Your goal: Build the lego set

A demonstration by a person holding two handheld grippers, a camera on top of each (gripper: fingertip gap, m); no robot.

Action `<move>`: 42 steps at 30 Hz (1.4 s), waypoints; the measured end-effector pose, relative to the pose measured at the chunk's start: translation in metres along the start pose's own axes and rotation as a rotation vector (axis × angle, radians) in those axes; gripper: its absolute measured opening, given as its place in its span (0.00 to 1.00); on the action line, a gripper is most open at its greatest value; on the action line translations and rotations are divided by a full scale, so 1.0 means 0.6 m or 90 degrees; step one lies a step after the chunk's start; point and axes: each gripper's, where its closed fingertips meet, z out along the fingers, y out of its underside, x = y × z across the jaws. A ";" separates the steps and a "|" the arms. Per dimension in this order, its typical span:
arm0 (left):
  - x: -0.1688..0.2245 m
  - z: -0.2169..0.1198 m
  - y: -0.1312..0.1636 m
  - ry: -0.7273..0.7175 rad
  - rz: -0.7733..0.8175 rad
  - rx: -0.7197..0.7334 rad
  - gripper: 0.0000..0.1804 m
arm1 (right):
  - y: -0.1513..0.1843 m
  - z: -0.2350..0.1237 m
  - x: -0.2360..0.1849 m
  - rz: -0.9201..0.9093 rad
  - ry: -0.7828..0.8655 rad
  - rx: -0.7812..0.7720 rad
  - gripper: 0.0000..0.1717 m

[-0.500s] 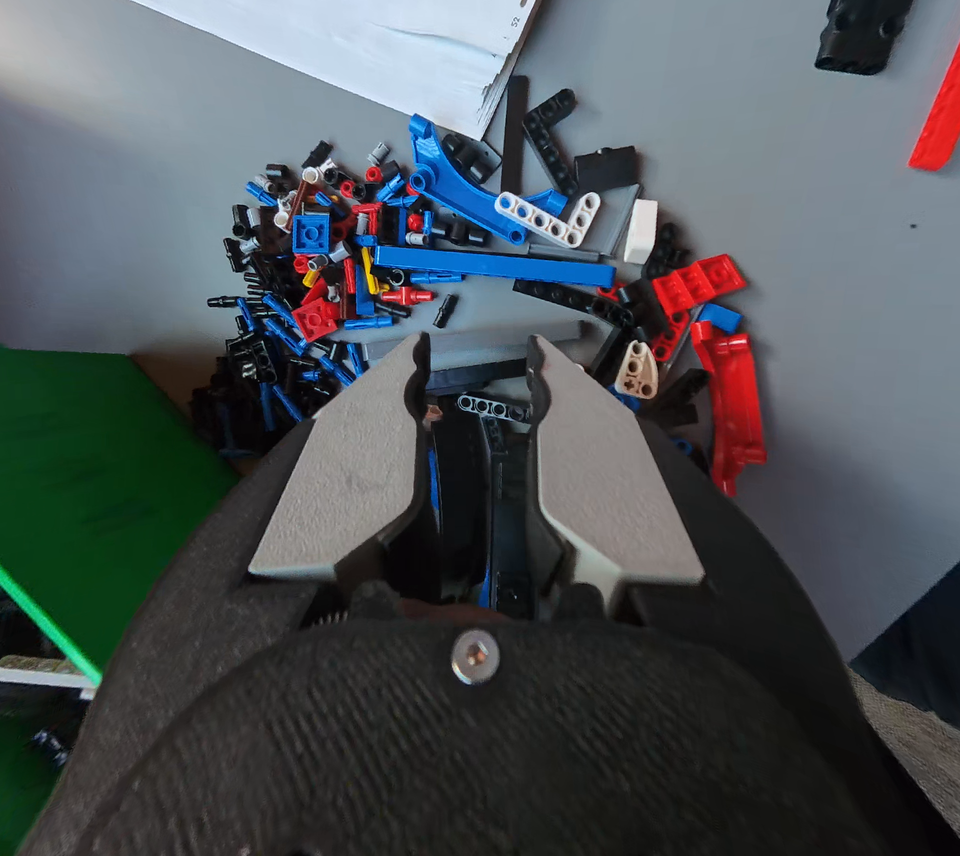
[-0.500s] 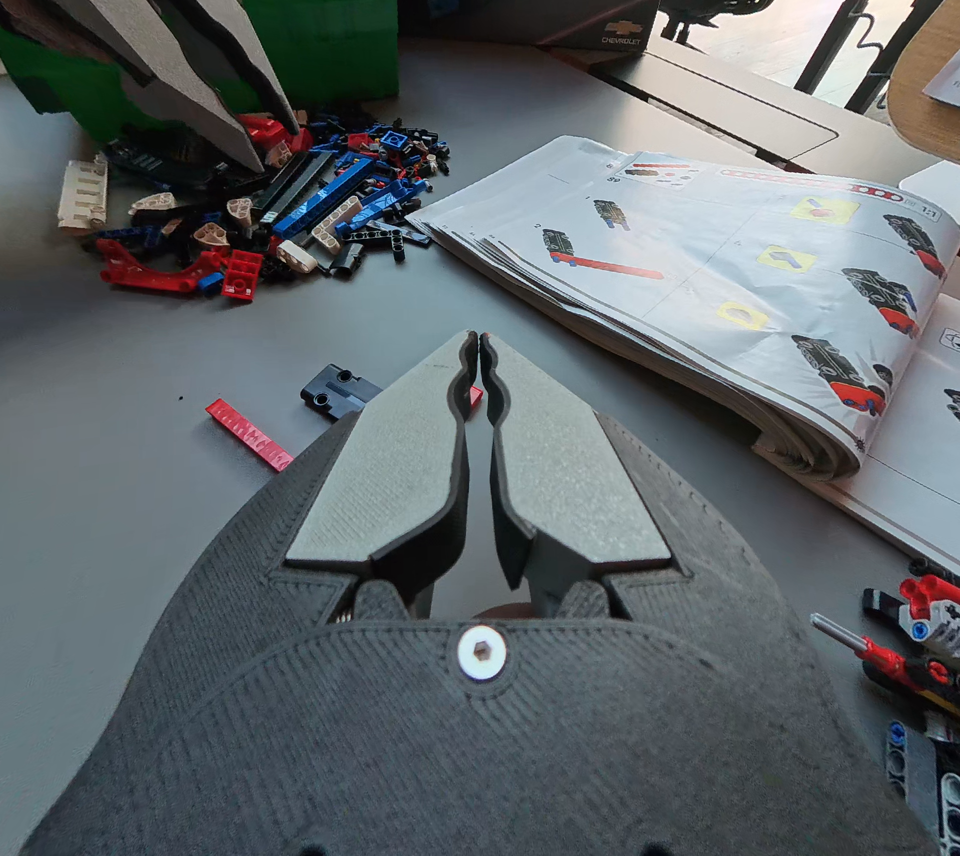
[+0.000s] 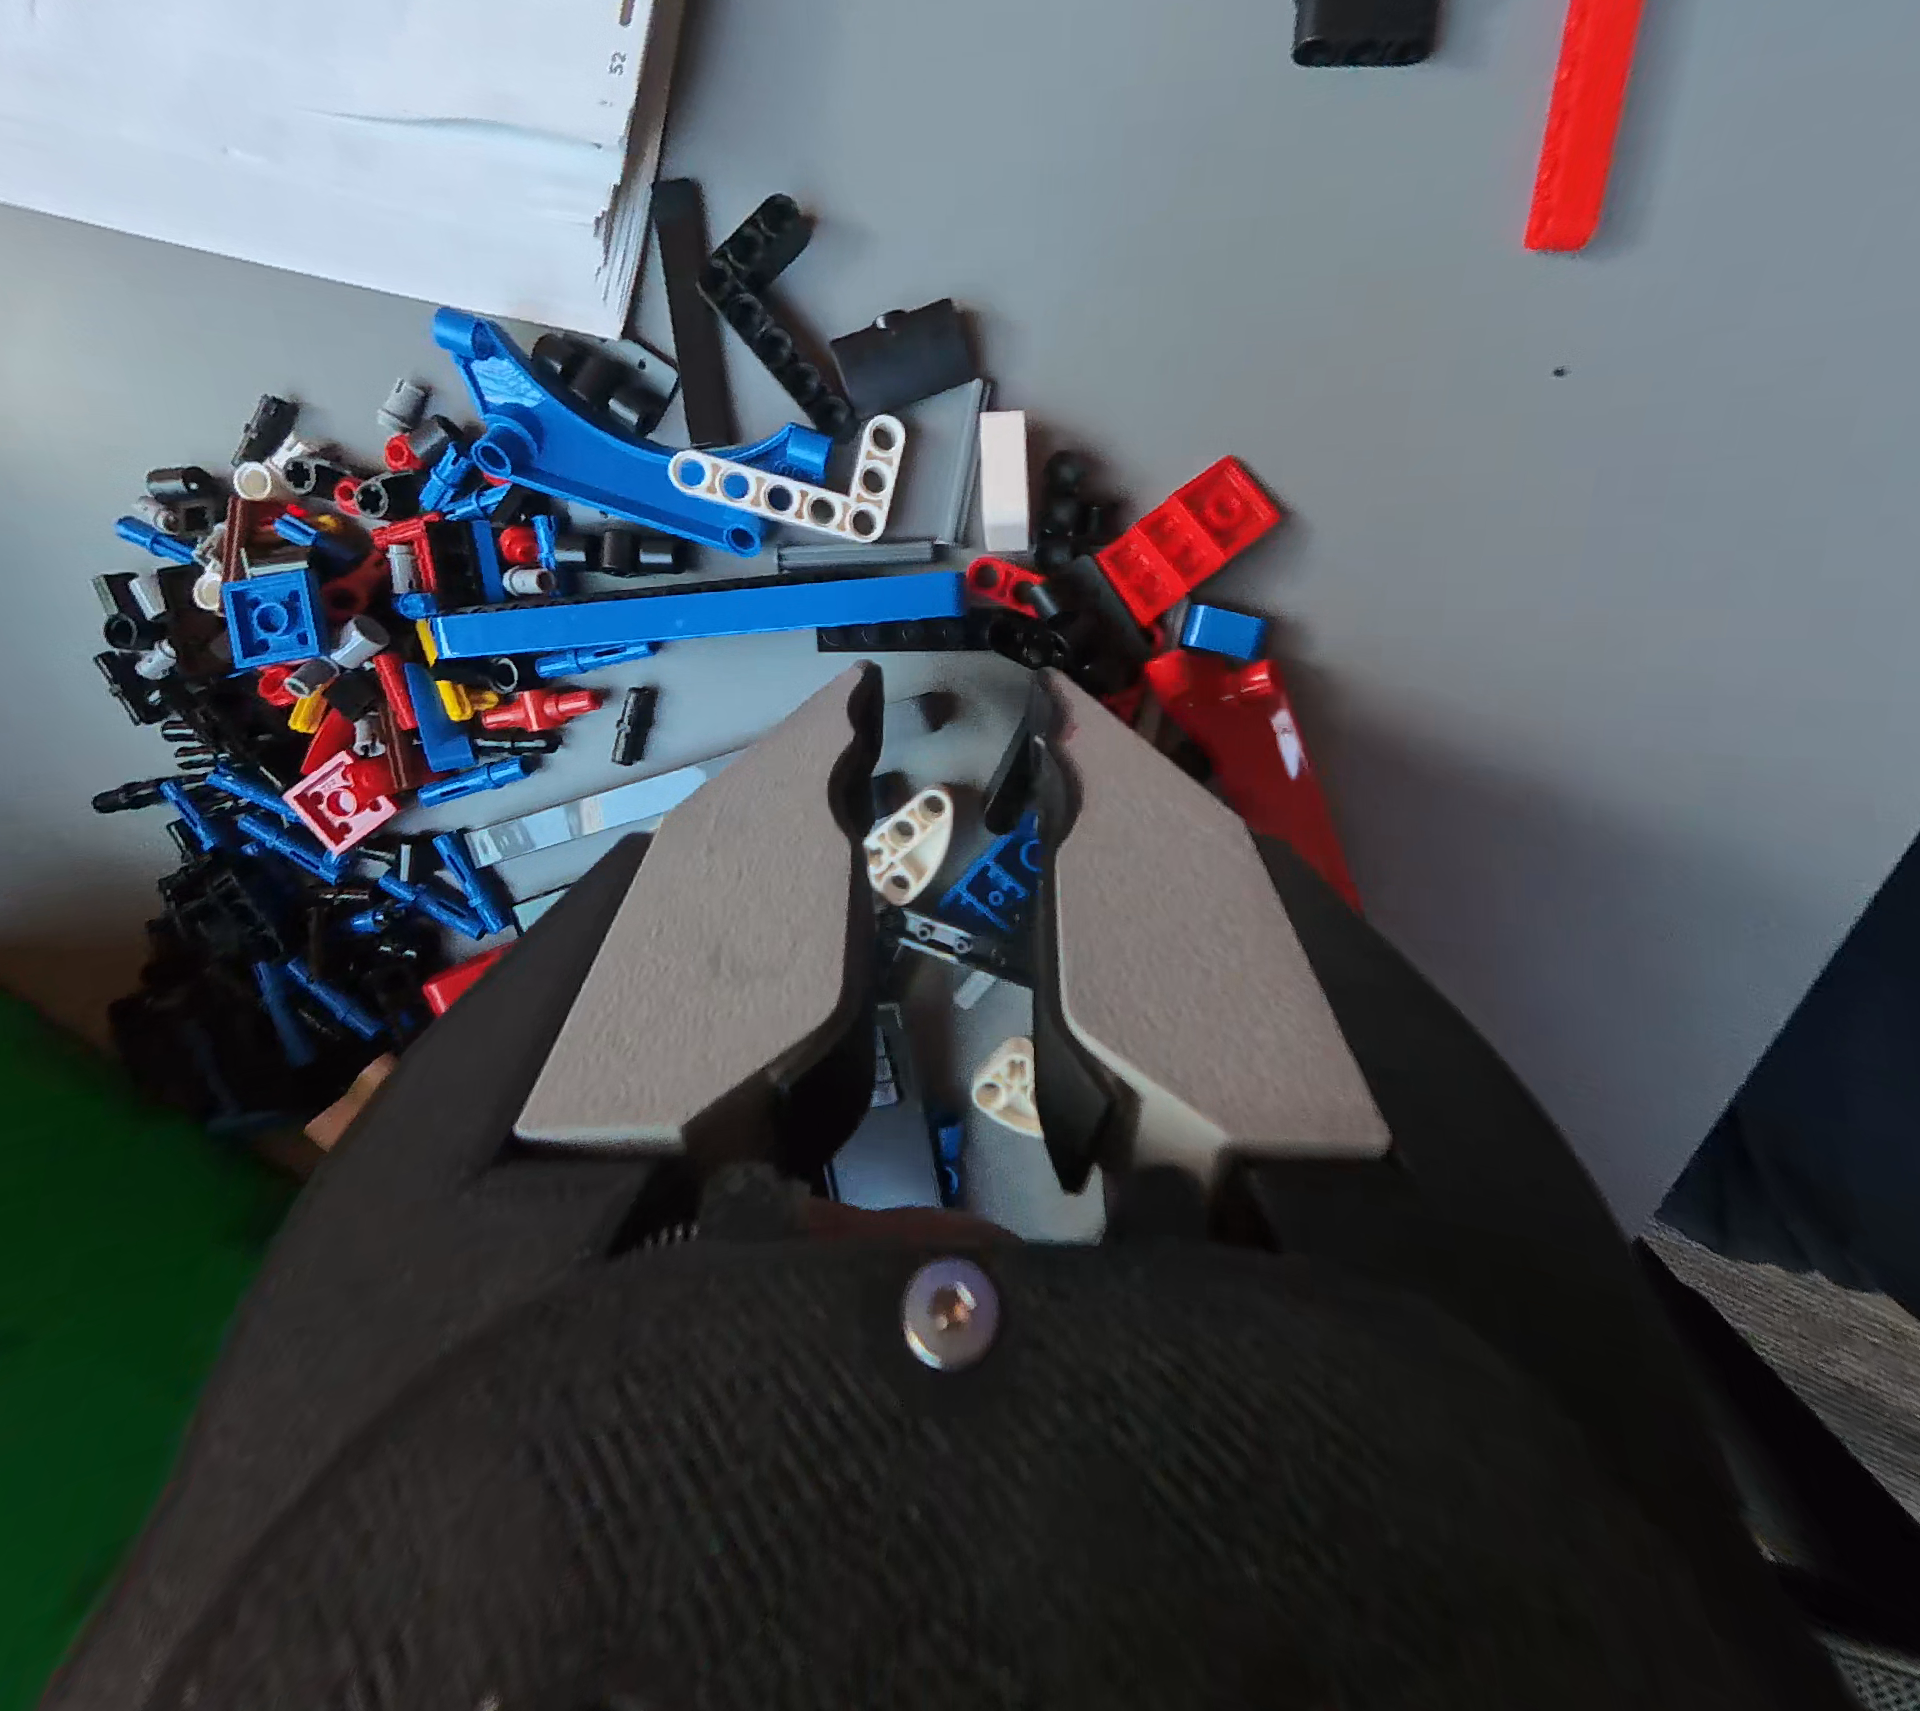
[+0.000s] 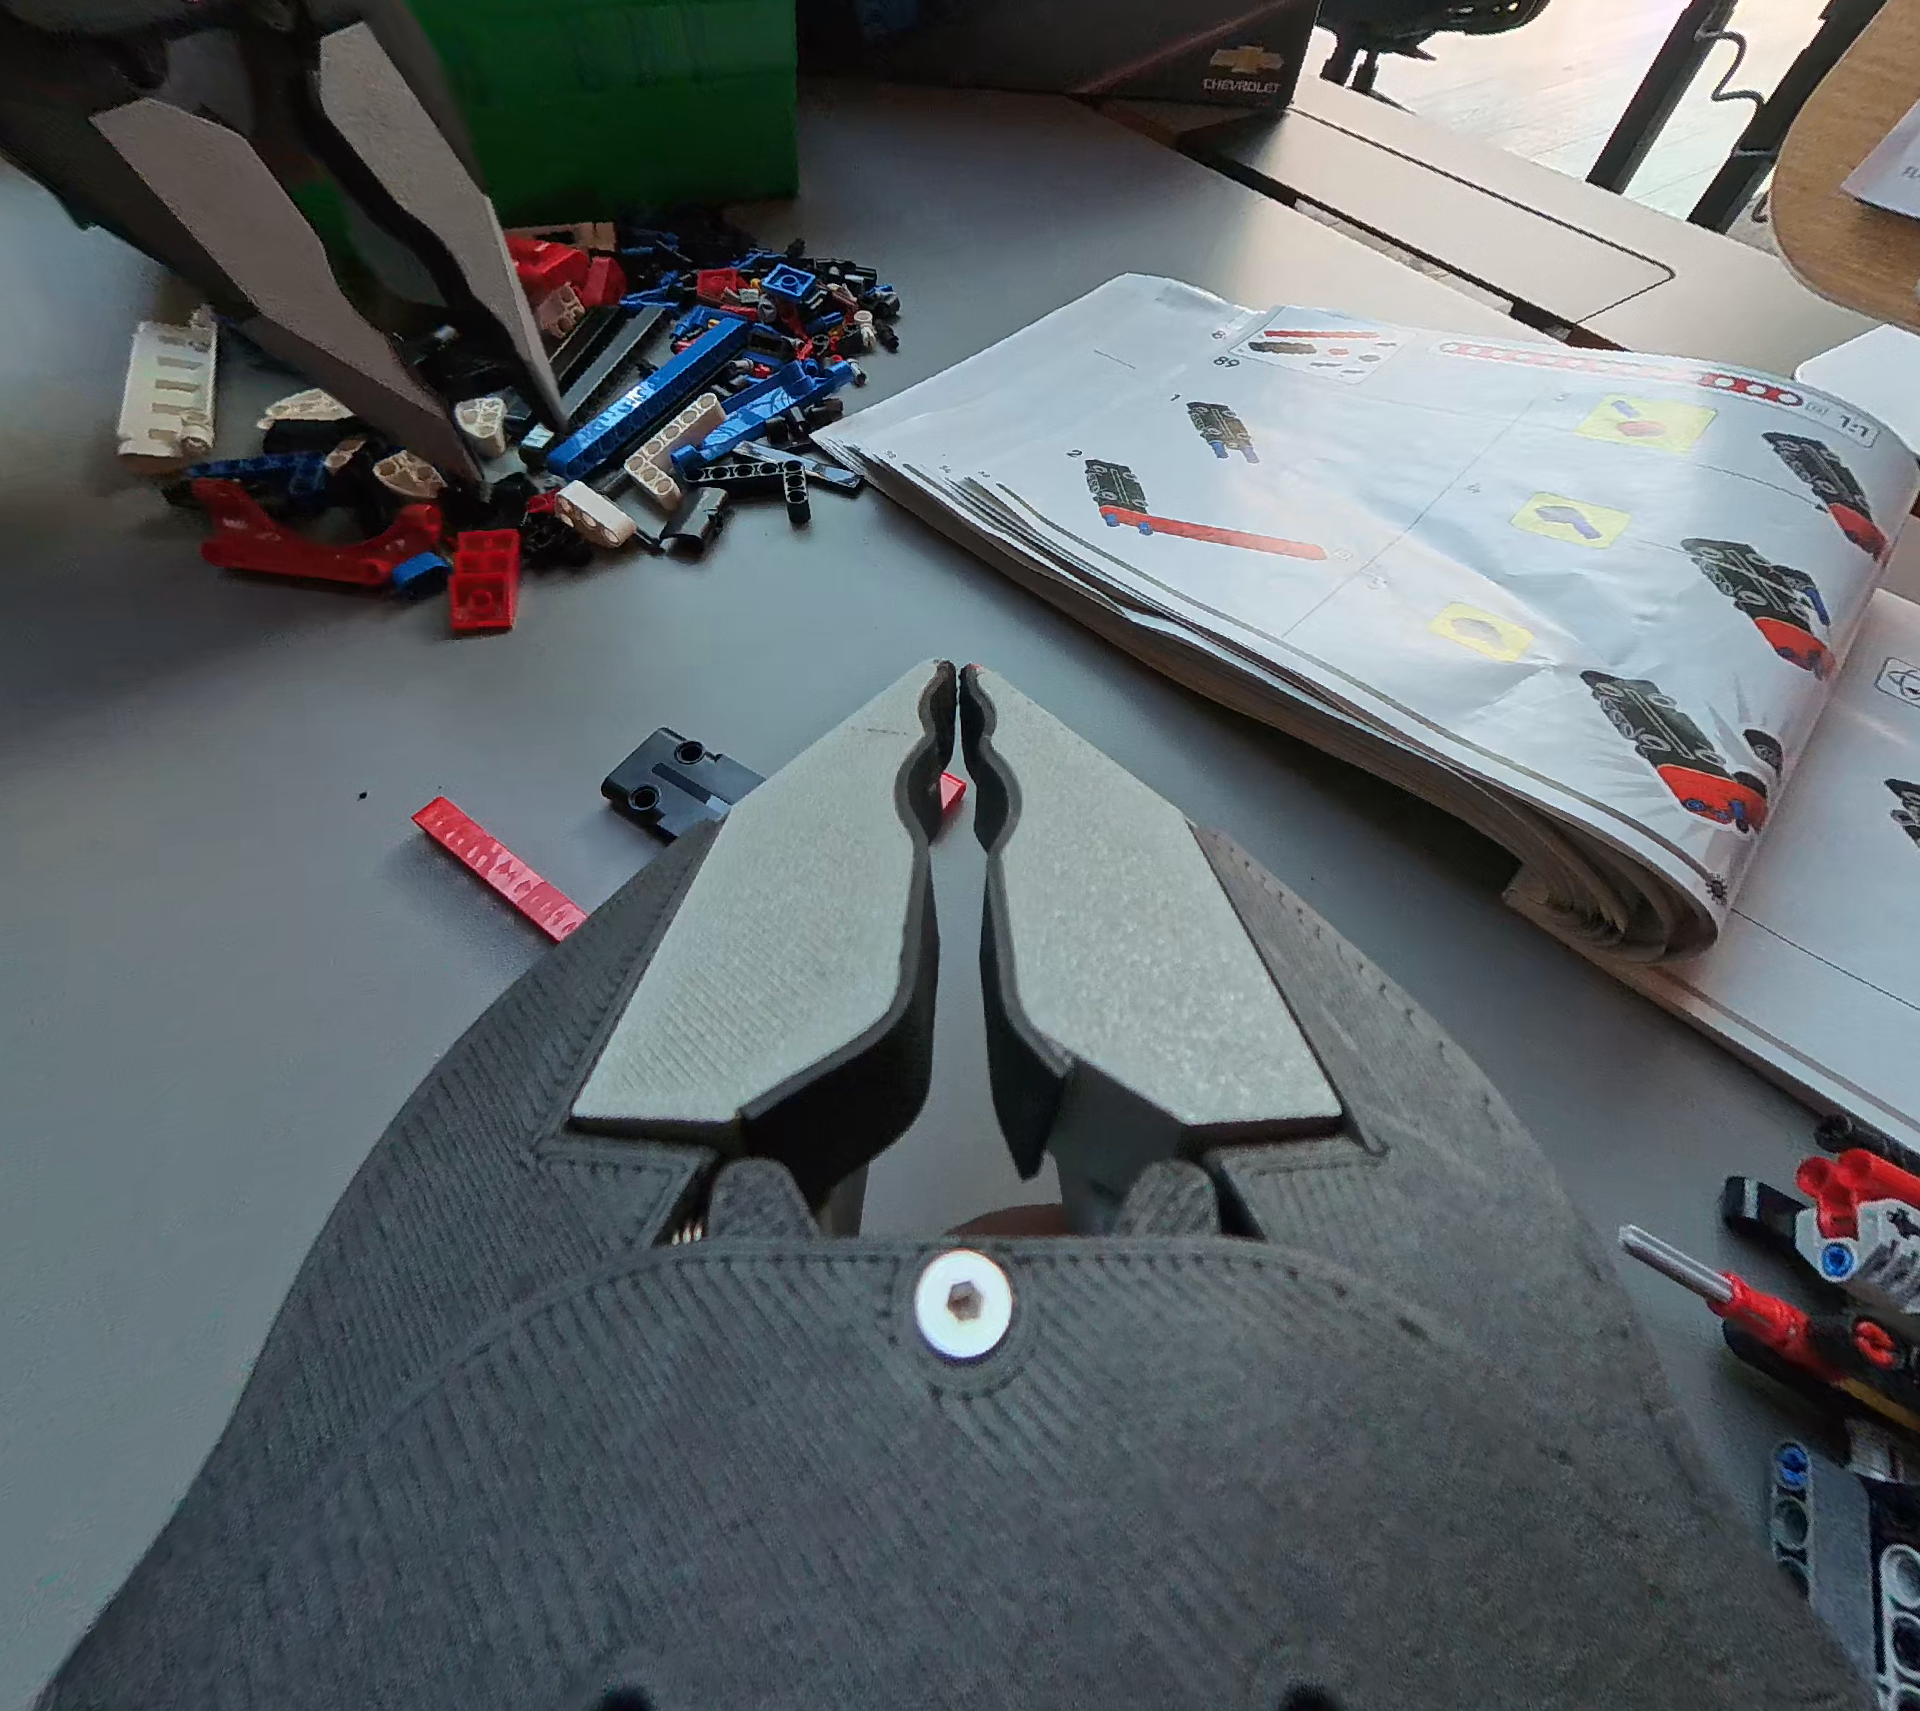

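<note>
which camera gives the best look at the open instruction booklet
The right wrist view: the instruction booklet lies open there, its printed pages facing the camera. The left wrist view catches only a blurred white corner and page edges beside the brick pile.

Brick pile (image 4: pixel 582 425) left of booklet (image 4: pixel 1455 581), bin (image 4: pixel 613 9) behind

Soft daylight from far windows, left view motion-blurred, wide-angle edge warping, gentle shadows

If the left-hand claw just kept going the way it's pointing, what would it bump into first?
Probably the loose brick pile: the left gripper, jaws apart, points down into it, with a cream piece and blue plate between its fingers. Depth is uncertain.
</note>
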 end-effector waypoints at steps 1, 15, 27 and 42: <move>0.004 0.000 0.000 0.003 0.006 0.002 0.15 | 0.000 0.000 0.000 -0.001 0.000 -0.001 0.00; -0.023 -0.025 0.032 -0.077 -0.031 -0.030 0.15 | 0.000 0.000 0.000 0.000 0.001 0.001 0.00; -0.092 -0.035 0.001 -0.137 -0.167 0.042 0.20 | 0.000 0.000 0.001 0.000 0.002 0.000 0.00; -0.055 0.008 0.002 -0.045 -0.103 -0.024 0.21 | -0.001 0.000 -0.004 -0.004 -0.004 0.001 0.00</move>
